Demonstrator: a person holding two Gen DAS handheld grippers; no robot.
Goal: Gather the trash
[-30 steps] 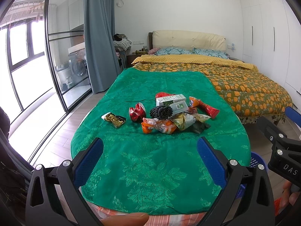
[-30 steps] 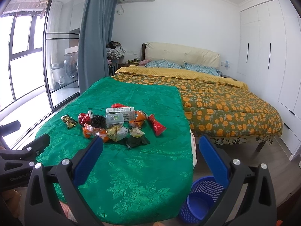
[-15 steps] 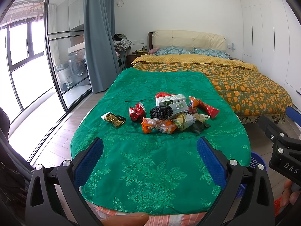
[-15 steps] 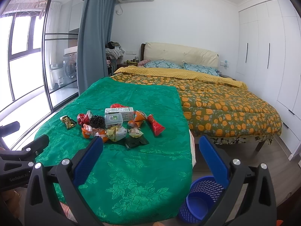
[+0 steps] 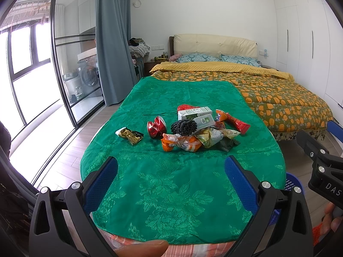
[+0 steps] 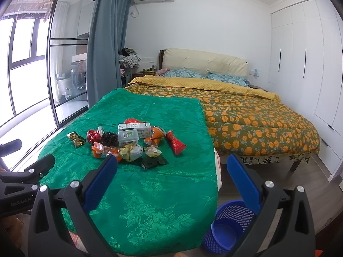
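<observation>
A pile of trash (image 5: 193,128) lies in the middle of a table under a green cloth (image 5: 171,182): a white carton (image 5: 194,111), a crushed red can (image 5: 156,126), a gold wrapper (image 5: 129,134), a black scrubber ball (image 5: 183,127), orange and red packets. The pile also shows in the right wrist view (image 6: 130,141). My left gripper (image 5: 170,182) is open and empty over the table's near end, short of the pile. My right gripper (image 6: 171,177) is open and empty at the table's right edge. A blue mesh waste basket (image 6: 229,227) stands on the floor below it.
A bed with an orange-patterned quilt (image 6: 246,111) stands to the right of and behind the table. A glass sliding door (image 5: 70,64) and grey curtain (image 5: 113,42) are on the left. White wardrobes (image 6: 304,53) line the right wall. The wood floor (image 6: 310,182) lies between table and bed.
Both grippers have barely shifted; the right wrist view has crept slightly forward toward the pile. Both stay open and the trash has not moved.
</observation>
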